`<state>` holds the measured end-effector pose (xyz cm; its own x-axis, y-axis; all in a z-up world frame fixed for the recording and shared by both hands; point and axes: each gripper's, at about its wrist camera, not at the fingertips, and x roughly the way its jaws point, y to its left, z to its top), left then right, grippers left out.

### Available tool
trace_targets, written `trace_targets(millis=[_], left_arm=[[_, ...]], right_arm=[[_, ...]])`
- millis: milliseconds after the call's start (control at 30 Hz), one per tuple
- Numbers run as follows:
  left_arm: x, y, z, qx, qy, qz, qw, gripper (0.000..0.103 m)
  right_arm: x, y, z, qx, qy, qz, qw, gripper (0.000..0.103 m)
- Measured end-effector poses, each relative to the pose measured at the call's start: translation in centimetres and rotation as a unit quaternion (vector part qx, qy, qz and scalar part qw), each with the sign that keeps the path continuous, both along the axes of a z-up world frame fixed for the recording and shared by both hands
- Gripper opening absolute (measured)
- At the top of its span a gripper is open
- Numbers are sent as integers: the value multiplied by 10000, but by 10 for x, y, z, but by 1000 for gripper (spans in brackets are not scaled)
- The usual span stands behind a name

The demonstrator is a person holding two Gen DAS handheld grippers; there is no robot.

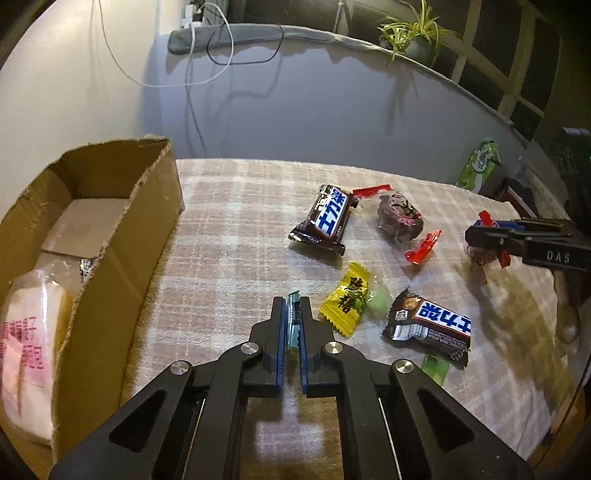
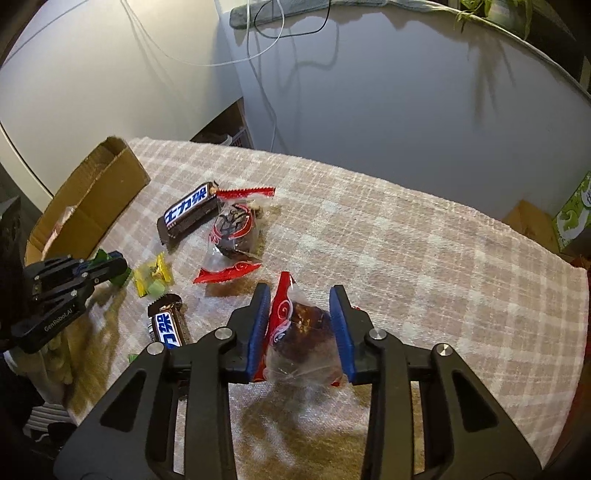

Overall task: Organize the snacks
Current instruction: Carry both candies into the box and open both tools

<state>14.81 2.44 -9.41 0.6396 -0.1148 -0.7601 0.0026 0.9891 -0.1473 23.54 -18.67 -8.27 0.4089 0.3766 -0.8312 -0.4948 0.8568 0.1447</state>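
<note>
Early going: the open brown cardboard box (image 1: pixel 110 236) holds perhaps two packets. The left gripper (image 1: pixel 293 317) pinches a thin green-wrapped sweet (image 1: pixel 294 314); the right gripper (image 2: pixel 301 328) clasps a clear red-edged packet of dark cake (image 2: pixel 299 332). Four snacks remain on the checked cloth surface (image 1: pixel 229 229).

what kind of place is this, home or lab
Most likely a home room: a table under a checked cloth, a potted spider plant on the window ledge, and charger cables hanging down the wall behind.
</note>
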Motion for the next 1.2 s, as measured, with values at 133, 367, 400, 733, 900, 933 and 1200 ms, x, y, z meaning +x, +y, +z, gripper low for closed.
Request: trace_targets(millis=[133,367,400,733,900,933,1200], left_arm=[[-5,-3,6,1,-76,-50,10000,5],[-16,-2,17,-63,-198,-65,9998,5],[-18,0,22,-90,-239,-68,9997,5],[-44,24,54,-135,-583,85,9982,5],[-56,47,63,-185,-699,281,9970,5],[-58,52,65,-193,-716,319,9967,5],[-76,94,72,-217,-827,682,9940,5]], right_arm=[[-2,-6,7,53,-56,-67,9999,32],[-4,-6,12,82,-97,-86,9999,32],[-5,-5,14,101,-116,-85,9998,31],[-14,29,56,365,-404,237,9982,31],[-18,61,71,388,-526,468,9968,31],[-19,70,73,383,-550,534,9963,31],[-23,138,88,509,-617,1029,9915,31]])
